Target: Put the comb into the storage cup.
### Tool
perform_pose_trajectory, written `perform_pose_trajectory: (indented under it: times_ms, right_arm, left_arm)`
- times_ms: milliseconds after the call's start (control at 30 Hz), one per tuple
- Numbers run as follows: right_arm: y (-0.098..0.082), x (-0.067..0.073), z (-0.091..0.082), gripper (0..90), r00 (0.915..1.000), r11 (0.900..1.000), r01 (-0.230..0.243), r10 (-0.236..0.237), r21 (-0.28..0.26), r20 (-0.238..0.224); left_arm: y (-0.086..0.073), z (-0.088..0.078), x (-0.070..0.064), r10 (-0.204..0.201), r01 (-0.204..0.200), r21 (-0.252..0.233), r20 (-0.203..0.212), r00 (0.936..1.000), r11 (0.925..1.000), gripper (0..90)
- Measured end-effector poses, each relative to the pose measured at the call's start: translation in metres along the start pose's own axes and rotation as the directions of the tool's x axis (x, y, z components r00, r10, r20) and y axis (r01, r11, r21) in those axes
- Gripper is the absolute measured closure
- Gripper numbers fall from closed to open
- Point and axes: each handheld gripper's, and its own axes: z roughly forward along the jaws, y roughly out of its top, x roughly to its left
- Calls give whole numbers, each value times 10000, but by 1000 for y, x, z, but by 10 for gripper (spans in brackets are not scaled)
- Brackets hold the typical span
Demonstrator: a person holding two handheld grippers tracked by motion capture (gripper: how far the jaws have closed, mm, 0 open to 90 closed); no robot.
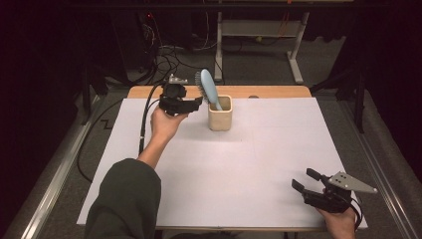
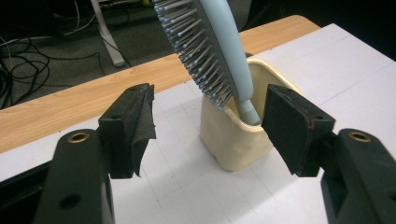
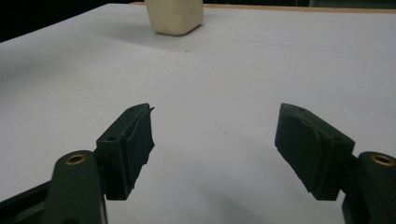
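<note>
The white surface (image 1: 224, 169) lies bare across its whole middle and near half, so a hand can sweep freely between the two grippers. The only thing standing up from it is the cream cup (image 1: 220, 113) near the far edge, with a blue hairbrush (image 1: 209, 87) leaning out of it to the left. The left gripper (image 1: 195, 103) sits just beside the cup, fingers (image 2: 133, 126) spread with the cup ahead of the gap. The right gripper (image 1: 304, 180) rests well apart at the near right corner.
</note>
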Motion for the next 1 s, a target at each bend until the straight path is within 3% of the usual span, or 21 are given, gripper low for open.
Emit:
perform_pose_trajectory:
  times_ms: [200,500,633,767,1000]
  right_arm:
    - [2,-1,0,284,10000,9999,11,-11,-159,-9]
    - [2,-1,1,283,10000,9999,-52,51,-140,-31]
    - [2,-1,2,283,10000,10000,-5,5,-65,-26]
    - [2,-1,2,284,10000,10000,-25,25,-90,3]
    - [1,-1,2,284,10000,10000,-23,23,-54,41]
  left_arm:
    - [-4,-13,2,173,-177,-191,-206,9996,9997,349]
    - [-13,-28,11,-109,102,-360,-187,9998,9993,349]
    - [-16,-32,12,-46,40,-379,-161,9999,9993,349]
    - [-20,-36,10,262,-276,-402,-344,9991,9988,351]
    - [-23,-48,10,264,-279,-510,-296,9992,9983,350]
